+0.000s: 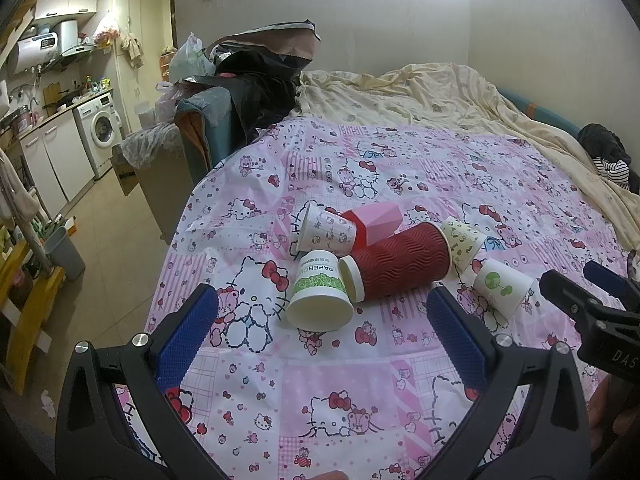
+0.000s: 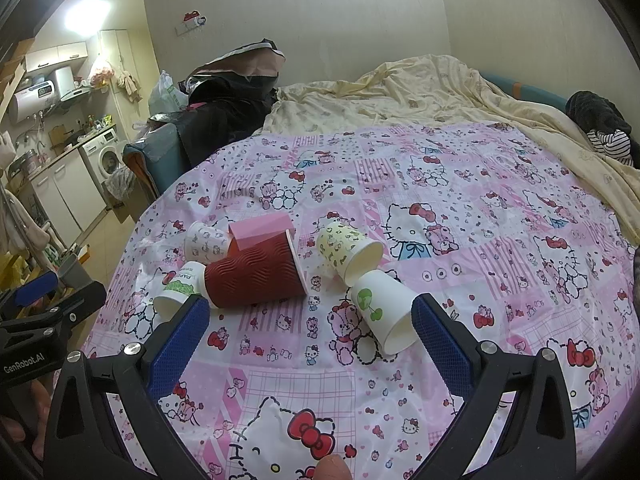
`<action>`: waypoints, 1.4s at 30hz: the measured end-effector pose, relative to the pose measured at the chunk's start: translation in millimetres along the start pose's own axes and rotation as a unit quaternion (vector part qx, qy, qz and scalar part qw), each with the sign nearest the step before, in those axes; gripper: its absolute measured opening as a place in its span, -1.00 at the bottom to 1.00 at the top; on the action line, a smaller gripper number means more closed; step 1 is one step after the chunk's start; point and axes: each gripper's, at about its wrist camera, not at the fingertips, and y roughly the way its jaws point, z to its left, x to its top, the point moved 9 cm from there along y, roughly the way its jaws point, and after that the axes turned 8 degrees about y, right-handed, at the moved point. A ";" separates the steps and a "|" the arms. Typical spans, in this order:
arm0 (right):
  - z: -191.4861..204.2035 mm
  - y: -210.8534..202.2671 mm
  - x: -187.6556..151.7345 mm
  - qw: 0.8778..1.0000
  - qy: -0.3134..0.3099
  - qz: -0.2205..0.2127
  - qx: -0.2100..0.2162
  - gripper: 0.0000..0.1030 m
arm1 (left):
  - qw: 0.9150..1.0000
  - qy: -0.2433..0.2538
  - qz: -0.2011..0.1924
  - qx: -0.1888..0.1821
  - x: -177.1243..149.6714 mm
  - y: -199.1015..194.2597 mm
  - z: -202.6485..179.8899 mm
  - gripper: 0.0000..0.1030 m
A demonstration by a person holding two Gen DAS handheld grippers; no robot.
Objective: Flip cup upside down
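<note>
Several paper cups lie on their sides in a cluster on the pink Hello Kitty cloth (image 1: pixel 320 396). A white cup with a green print (image 1: pixel 318 296) (image 2: pixel 176 288) lies nearest my left gripper (image 1: pixel 320 320), which is open and empty just before it. A big red ribbed cup (image 1: pixel 400 266) (image 2: pixel 256 270) lies in the middle. A white cup with a green cherry mark (image 1: pixel 502 286) (image 2: pixel 386 312) lies just ahead of my right gripper (image 2: pixel 310 324), which is open and empty. A yellow patterned cup (image 2: pixel 348 250), a pink faceted cup (image 2: pixel 262 230) and a Hello Kitty cup (image 1: pixel 328 232) lie behind.
The cloth covers a bed with a cream blanket (image 1: pixel 440 96) at the back. Bags and dark clothes (image 1: pixel 256 76) are piled at the far left corner. The bed's left edge drops to a tiled floor (image 1: pixel 108 248) and a kitchen with a washing machine (image 1: pixel 102 128).
</note>
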 end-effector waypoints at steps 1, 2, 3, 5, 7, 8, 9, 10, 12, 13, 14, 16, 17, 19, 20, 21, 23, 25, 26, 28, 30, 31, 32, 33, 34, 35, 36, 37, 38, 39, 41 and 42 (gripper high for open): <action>0.0 -0.1 0.1 1.000 0.000 0.000 0.000 1.00 | 1.000 0.000 0.000 0.000 0.0 0.1 -0.1 0.99; 0.2 0.0 0.1 1.000 0.001 0.000 0.000 1.00 | 1.000 0.000 0.000 0.000 0.0 0.0 -0.1 0.99; 0.3 -0.1 0.3 1.000 0.000 0.000 0.000 1.00 | 1.000 0.001 0.000 0.000 0.0 0.0 0.0 0.99; 0.6 -0.1 0.6 1.000 0.001 0.000 0.000 1.00 | 1.000 0.001 0.000 0.000 0.1 0.0 0.1 0.99; 0.8 -0.3 0.8 1.000 0.001 0.000 0.000 1.00 | 1.000 0.001 -0.001 0.000 0.4 -0.5 0.6 0.99; 0.9 -0.4 1.0 1.000 0.001 0.000 0.000 1.00 | 1.000 0.001 -0.001 0.000 0.4 0.1 0.9 0.99; 1.1 -0.5 1.0 1.000 0.000 0.000 0.000 1.00 | 1.000 0.001 -0.001 0.000 0.4 0.1 0.9 0.99; 1.2 -0.5 1.2 1.000 0.000 -0.001 0.000 1.00 | 1.000 0.001 -0.001 0.000 0.5 -0.2 1.3 0.99; -0.1 -1.4 0.1 1.000 0.000 -0.001 0.001 1.00 | 1.000 0.000 -0.001 0.000 0.6 0.0 0.9 0.99; -0.6 -1.4 0.0 1.000 0.000 -0.001 0.001 1.00 | 1.000 0.000 -0.001 0.000 0.8 -0.3 1.1 0.99; -1.0 -1.2 1.1 1.000 0.000 0.000 0.001 1.00 | 1.000 0.001 -0.001 0.001 0.5 -0.2 1.1 0.99; -3.3 0.5 3.0 1.000 -0.001 0.001 0.001 1.00 | 1.000 0.000 -0.002 0.001 0.6 -0.6 1.8 0.99; -3.7 0.6 2.9 1.000 -0.002 0.001 0.000 1.00 | 1.000 -0.001 -0.003 0.001 0.8 -1.1 2.1 0.99; -2.1 -0.2 2.6 1.000 -0.003 0.001 0.001 1.00 | 1.000 -0.001 -0.001 0.002 0.6 -0.5 2.9 0.99; -1.3 -0.5 3.2 1.000 -0.003 0.000 0.002 1.00 | 1.000 -0.001 -0.001 0.002 0.8 -0.9 3.2 0.99; 3.0 -1.4 0.7 1.000 -0.005 -0.001 0.002 1.00 | 1.000 -0.001 0.000 0.002 0.6 -1.1 3.5 0.99; 3.4 -1.0 0.0 1.000 -0.005 -0.001 0.002 1.00 | 1.000 -0.002 0.000 0.002 0.6 -0.3 3.2 0.99; 3.8 -1.1 0.0 1.000 -0.003 -0.001 0.002 1.00 | 1.000 -0.002 -0.001 0.002 0.8 -0.5 3.1 0.99; 3.9 -1.1 0.0 1.000 -0.003 -0.001 0.002 1.00 | 1.000 -0.001 0.000 0.002 0.9 -0.2 3.5 0.99; 3.9 -0.8 -0.2 1.000 -0.005 -0.001 0.002 1.00 | 1.000 -0.002 0.001 0.001 1.1 -0.7 3.9 0.99; 3.8 -0.7 -0.2 1.000 -0.005 0.000 0.002 1.00 | 1.000 -0.001 0.000 0.002 2.1 -1.1 2.8 0.99; 3.8 -0.7 -0.3 1.000 -0.004 0.000 0.002 1.00 | 1.000 0.000 0.000 0.002 2.2 -0.9 2.5 0.99; 4.5 -0.3 0.0 1.000 -0.005 0.001 0.003 1.00 | 1.000 -0.001 0.001 0.002 2.0 -0.7 2.7 0.99; 4.5 0.2 -0.7 1.000 -0.004 0.001 0.003 1.00 | 1.000 -0.001 0.002 0.002 1.9 -0.7 2.9 0.99; 4.8 0.4 -0.7 1.000 -0.004 0.001 0.004 1.00 | 1.000 -0.002 0.002 0.002 1.9 -0.8 3.1 0.99; 5.3 0.5 -0.8 1.000 -0.005 0.000 0.004 1.00 | 1.000 -0.002 0.002 0.002 1.4 -0.8 2.7 0.99; 5.6 0.4 -1.0 1.000 -0.006 0.000 0.004 1.00 | 1.000 -0.002 0.003 0.002 1.2 -0.8 2.8 0.99; 6.1 0.2 -1.0 1.000 -0.007 -0.001 0.004 1.00 | 1.000 -0.003 0.003 0.002 1.6 -1.3 3.1 0.99; 5.9 0.5 -1.6 1.000 -0.007 -0.001 0.005 1.00 | 1.000 -0.002 0.002 0.002 1.3 -0.8 2.7 0.99; 5.9 0.8 -1.9 1.000 -0.007 -0.001 0.005 1.00 | 1.000 -0.002 0.002 0.002 1.6 -0.7 2.5 0.99; 5.8 1.0 -2.0 1.000 -0.007 0.000 0.004 1.00 | 1.000 -0.001 0.001 0.002 1.1 0.2 1.0 0.99; 5.3 1.2 -2.4 1.000 -0.006 0.001 0.004 1.00 | 1.000 -0.001 0.002 0.001 1.0 0.3 1.0 0.99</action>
